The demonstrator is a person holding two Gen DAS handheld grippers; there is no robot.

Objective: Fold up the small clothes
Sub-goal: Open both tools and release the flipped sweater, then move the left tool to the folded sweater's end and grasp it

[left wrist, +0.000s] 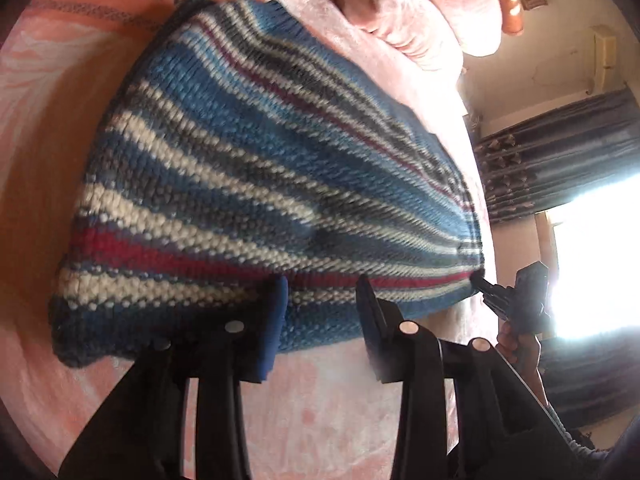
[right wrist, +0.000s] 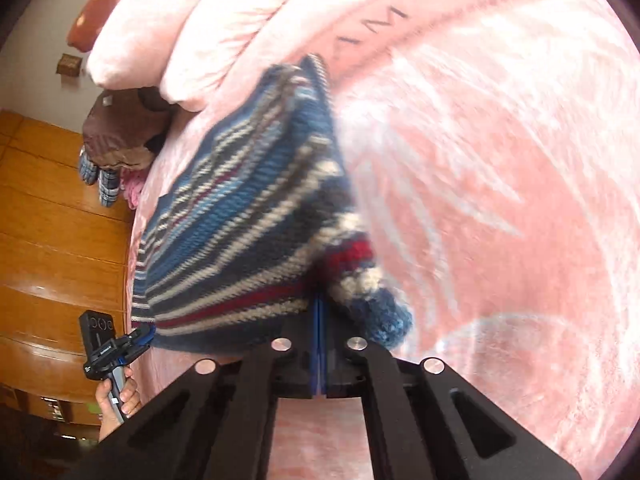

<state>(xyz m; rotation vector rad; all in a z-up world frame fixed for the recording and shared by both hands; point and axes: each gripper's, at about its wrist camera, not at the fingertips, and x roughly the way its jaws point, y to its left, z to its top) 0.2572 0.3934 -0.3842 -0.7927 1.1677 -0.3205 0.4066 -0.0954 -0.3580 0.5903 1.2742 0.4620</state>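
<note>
Two grippers on striped knit [left wrist: 256,168]

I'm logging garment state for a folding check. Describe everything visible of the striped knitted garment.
The striped knitted garment is a chunky, wool-like knit banded blue, white, grey and red. It lies spread on the pink plush blanket. The right gripper is shut on one near corner, bunching it; the left gripper stands open at the near hem.

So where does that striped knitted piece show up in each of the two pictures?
Left wrist view: the striped knit fills the centre, fanning out above the open left gripper.
Right wrist view: it sits left of centre, pinched in the shut right gripper.
Shared landmark: the pink blanket with grey lettering, under it in both.
</note>
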